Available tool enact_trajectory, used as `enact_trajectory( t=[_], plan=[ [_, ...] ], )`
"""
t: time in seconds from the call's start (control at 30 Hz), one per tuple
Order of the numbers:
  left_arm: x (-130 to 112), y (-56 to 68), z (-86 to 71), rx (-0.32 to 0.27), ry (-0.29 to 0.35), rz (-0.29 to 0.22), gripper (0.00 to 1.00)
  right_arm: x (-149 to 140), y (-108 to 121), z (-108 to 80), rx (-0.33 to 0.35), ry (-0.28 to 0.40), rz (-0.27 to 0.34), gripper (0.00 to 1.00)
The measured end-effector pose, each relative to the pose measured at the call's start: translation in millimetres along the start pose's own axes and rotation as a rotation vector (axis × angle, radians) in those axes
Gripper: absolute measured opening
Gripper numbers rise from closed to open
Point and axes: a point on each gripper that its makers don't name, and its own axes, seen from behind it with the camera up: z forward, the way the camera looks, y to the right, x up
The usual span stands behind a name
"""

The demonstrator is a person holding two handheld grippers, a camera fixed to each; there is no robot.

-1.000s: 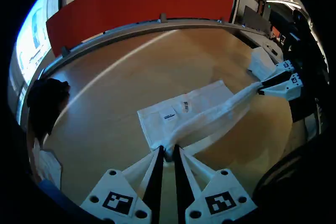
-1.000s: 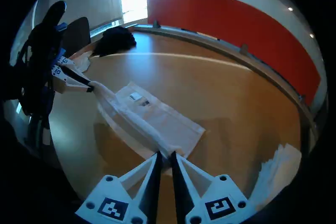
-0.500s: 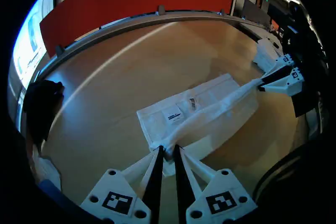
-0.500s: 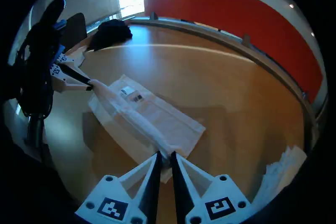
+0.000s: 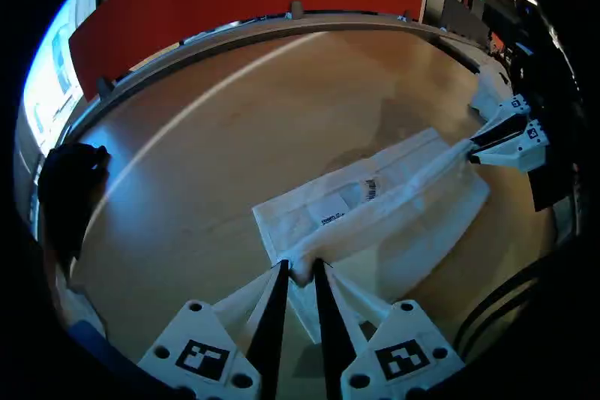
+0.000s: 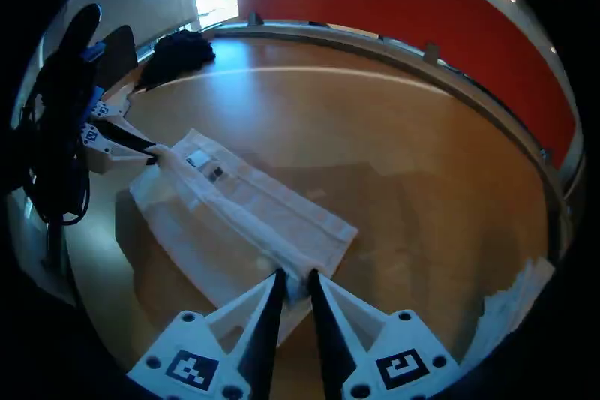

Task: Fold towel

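Loosely bunched, white towel (image 5: 405,209) spans left gripper (image 5: 300,271) and right gripper (image 6: 294,281), each pinching an end

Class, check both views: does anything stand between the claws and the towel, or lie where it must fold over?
Nothing visible does. The left claw and right claw are each shut on the towel, and its flat part bears just two labels. The dark bundle sits off at the table edge.

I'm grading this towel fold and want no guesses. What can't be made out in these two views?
Left gripper view: towel corner hidden inside the left gripper; tag print too small.
Right gripper view: white stack cut by the edge; dark bundle too dim to identify.
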Motion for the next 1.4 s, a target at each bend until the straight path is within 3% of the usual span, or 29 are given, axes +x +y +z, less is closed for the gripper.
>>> enact_trajectory(
  t=[0.13,0.4,0.53,0.63,0.8,0.87,1.0,1.4],
  plan=[
    [4.5,-6.5,6.7,0.014,0.003,0.012,0.28,2.7,5.6,6.1,-0.021,-0.002,-0.012,0.33],
    [18.3,-22.3,12.3,0.053,0.022,0.036,0.39,11.0,21.8,12.8,-0.074,0.007,-0.034,0.61],
    [23.8,-29.1,11.6,0.071,0.031,0.039,0.45,15.8,30.2,14.8,-0.100,0.018,-0.032,0.65],
    [25.8,-31.4,9.8,0.074,0.036,0.034,0.53,18.7,34.9,15.6,-0.116,0.027,-0.026,0.70],
    [25.5,-33.1,4.7,0.074,0.048,0.018,0.73,21.7,39.5,14.9,-0.136,0.045,-0.017,0.91],
    [24.6,-34.8,2.7,0.078,0.053,0.011,0.81,22.5,40.6,13.4,-0.143,0.052,-0.015,0.92],
    [22.8,-36.8,-1.1,0.085,0.060,-0.001,0.88,22.3,40.0,10.0,-0.146,0.062,-0.011,0.92],
    [12.1,-34.6,-19.1,0.088,0.076,-0.053,0.90,6.5,24.3,-5.9,-0.128,0.075,0.012,0.92]
  ],
)
